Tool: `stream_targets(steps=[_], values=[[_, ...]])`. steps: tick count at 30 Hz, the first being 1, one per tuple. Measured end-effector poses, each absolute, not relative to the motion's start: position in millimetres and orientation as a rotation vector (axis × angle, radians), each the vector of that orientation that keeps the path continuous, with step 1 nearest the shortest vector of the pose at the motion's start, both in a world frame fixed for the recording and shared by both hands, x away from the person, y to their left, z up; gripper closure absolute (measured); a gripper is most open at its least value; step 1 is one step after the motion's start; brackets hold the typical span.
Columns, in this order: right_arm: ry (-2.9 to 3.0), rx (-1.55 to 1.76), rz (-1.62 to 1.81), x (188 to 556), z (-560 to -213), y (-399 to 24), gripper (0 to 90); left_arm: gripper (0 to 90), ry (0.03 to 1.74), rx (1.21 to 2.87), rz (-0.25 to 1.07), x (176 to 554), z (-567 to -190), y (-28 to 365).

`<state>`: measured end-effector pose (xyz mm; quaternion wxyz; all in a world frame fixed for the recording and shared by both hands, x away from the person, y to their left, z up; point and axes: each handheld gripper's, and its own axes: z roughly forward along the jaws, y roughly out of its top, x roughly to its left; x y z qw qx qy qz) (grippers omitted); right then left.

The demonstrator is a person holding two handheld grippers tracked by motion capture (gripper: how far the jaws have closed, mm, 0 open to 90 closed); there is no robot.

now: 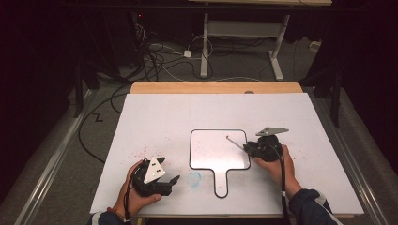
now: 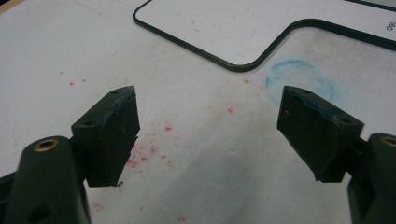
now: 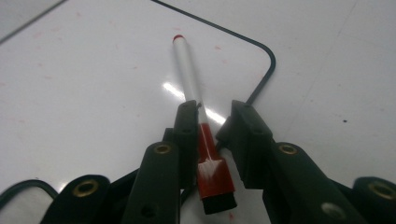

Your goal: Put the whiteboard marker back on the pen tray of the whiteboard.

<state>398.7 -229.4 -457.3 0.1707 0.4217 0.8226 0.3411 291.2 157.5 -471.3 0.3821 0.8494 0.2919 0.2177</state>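
On whiteboard (image 3: 93,93), marker (image 3: 187,79) between right hand-held gripper (image 3: 212,114) jaws

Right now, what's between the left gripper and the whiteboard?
In the left gripper view, bare table with red specks and a blue ring smudge lies between the left gripper and the whiteboard.

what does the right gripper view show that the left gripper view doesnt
Right gripper view: a white-barrelled marker pen with red ends lies between the slightly parted jaws of the right tool, resting against one of them.
Left gripper view: the left tool, jaws wide apart with nothing between them, above a smudged blue ring and scattered red specks.
Both: the white paddle-shaped whiteboard with a thin black rim and the white tabletop around it.
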Motion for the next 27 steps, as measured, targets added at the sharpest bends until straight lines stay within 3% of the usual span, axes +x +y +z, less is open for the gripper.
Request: stream_targets(steps=[4,12,18,27], values=[[2.368,1.18,0.906,396,-462,-229,79.4,19.7,0.735,2.174,0.555,291,-471,157],[2.33,1.234,0.872,384,-462,-237,80.2,19.8,0.73,2.177,0.558,291,-470,156],[2.305,1.239,0.881,381,-461,-237,65.5,19.8,0.723,2.18,0.554,292,-470,155],[2.324,1.072,0.931,395,-459,-225,62.6,19.7,0.72,2.188,0.543,293,-472,153]])
